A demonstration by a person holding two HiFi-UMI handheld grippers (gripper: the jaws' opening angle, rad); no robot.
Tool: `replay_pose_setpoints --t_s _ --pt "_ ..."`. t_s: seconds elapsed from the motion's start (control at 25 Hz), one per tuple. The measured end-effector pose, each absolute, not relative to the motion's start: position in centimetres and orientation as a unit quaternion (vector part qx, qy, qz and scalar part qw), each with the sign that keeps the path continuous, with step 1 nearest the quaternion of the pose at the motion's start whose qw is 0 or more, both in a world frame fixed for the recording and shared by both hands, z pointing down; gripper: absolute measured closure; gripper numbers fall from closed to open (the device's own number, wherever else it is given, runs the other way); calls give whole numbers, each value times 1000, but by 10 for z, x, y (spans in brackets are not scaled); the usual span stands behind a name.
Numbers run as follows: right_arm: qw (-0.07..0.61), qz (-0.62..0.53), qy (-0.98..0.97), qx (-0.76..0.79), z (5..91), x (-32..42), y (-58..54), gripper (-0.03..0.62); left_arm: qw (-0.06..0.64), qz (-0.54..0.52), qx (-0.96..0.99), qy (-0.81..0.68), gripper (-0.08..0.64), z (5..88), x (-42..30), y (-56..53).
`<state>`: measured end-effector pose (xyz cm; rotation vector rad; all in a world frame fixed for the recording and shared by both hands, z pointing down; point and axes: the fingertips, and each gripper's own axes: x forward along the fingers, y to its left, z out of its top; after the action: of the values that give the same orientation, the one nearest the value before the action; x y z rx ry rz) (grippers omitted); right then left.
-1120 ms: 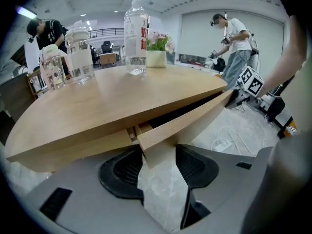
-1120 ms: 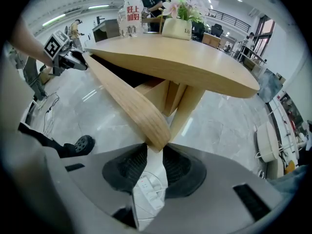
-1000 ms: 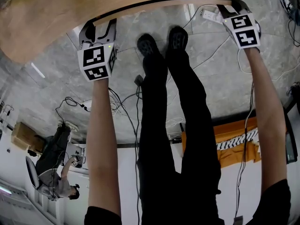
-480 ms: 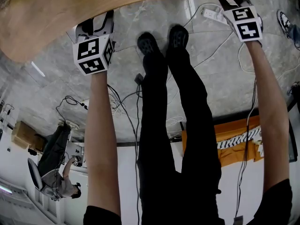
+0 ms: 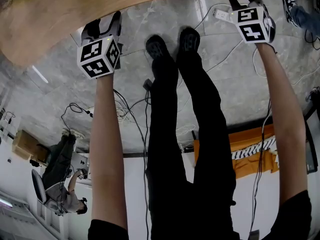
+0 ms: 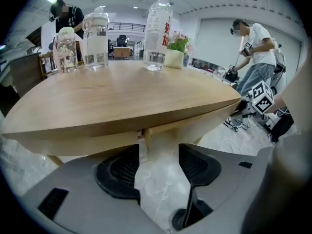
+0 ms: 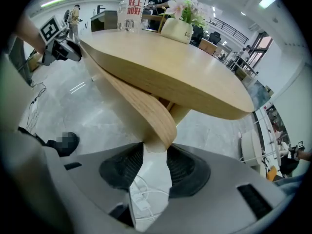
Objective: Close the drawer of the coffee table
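Head view gives only the near rim of the pale wood worktop [image 5: 75,14] at 11 o'clock, no jaw detail. The gripper views fill that in.

Left gripper view: left hand-held gripper [image 6: 158,150] has its jaws wide apart. They've just been opening, w/ nothing betw. them but floor. The drawer [image 6: 73,143] shows as a lighter band tucked right under the top's edge, pushed in, just past the jaw tips at 12 o'clock. Only this view shows the stuff on the far side of the top: lidded clear jar [image 6: 95,40], tall water bottle [image 6: 157,33], flower pot [image 6: 174,52]. There's also a standing person in a white tee [image 6: 256,57] at 2 o'clock.

Right gripper view: right hand-held gripper [image 7: 155,152] has its jaws partly apart, also just been opening. The curved end of the drawer front sits betw. the jaw tips, and the pads don't look clamped on it.

Pose, head view: left forearm [image 5: 107,149] & right forearm [image 5: 287,134] are bare and reach straight fwd. Both grippers tilt down at the worktop rim, left one at 11 o'clock, right one at 1 o'clock. Legs in black trousers [image 5: 190,134] & black shoes [image 5: 157,46] stand betw. the arms.

Room: grey marbled floor [image 5: 150,19] w/ loose cables [image 5: 132,109] near centre. A person sits on a chair [image 5: 60,179] at 8 o'clock. White power strip [image 5: 222,15] lies at 1 o'clock and an orange sheet [image 5: 250,154] at 4 o'clock.
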<state>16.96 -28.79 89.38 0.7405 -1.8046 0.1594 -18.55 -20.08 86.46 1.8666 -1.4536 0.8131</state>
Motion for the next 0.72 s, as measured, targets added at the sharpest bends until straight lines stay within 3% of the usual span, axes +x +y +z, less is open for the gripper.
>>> replay_pose_setpoints --t_s 0.32,0.72 --pt "555 79 -752 347 861 191 -283 448 320 319 701 -552 293 835 -187 -166" --pt "536 96 -757 361 753 188 -236 448 330 277 702 -567 295 722 -164 -117"
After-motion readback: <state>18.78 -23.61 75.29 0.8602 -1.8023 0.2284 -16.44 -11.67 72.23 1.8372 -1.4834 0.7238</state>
